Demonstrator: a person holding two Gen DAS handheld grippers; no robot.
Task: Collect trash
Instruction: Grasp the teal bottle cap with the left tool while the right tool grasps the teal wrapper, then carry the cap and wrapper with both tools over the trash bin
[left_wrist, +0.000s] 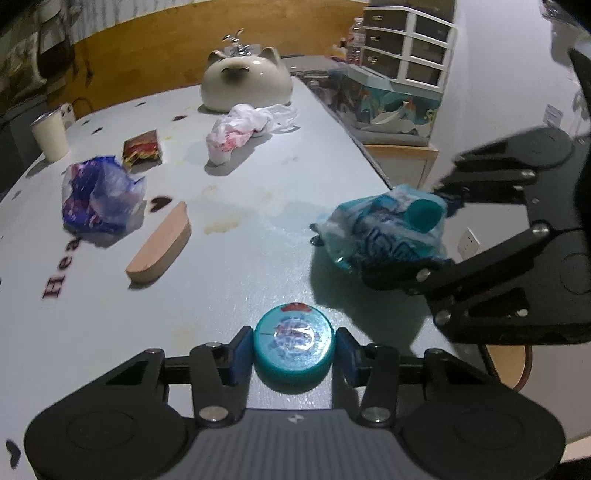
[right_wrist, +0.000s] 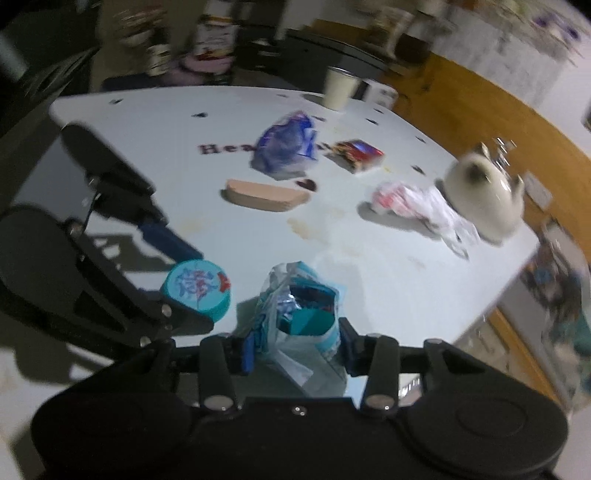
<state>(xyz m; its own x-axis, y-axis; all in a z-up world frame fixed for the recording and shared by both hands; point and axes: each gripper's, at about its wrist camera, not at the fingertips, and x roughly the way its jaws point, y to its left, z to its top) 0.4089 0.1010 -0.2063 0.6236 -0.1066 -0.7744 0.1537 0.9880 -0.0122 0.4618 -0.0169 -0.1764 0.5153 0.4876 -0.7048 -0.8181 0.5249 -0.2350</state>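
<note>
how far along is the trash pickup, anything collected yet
Nothing looks binned yet; no bin shows. In hand: the left hand-held gripper is closed on the teal lid, and the right hand-held gripper grips the crumpled teal wrapper. Left on the table: the blue bag, the red packet and the white-and-red bag.

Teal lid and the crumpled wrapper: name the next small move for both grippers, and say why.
Probably lift both straight up. The left gripper has its pads against the teal lid, the right gripper pinches the teal wrapper, and both items sit at the table.
</note>
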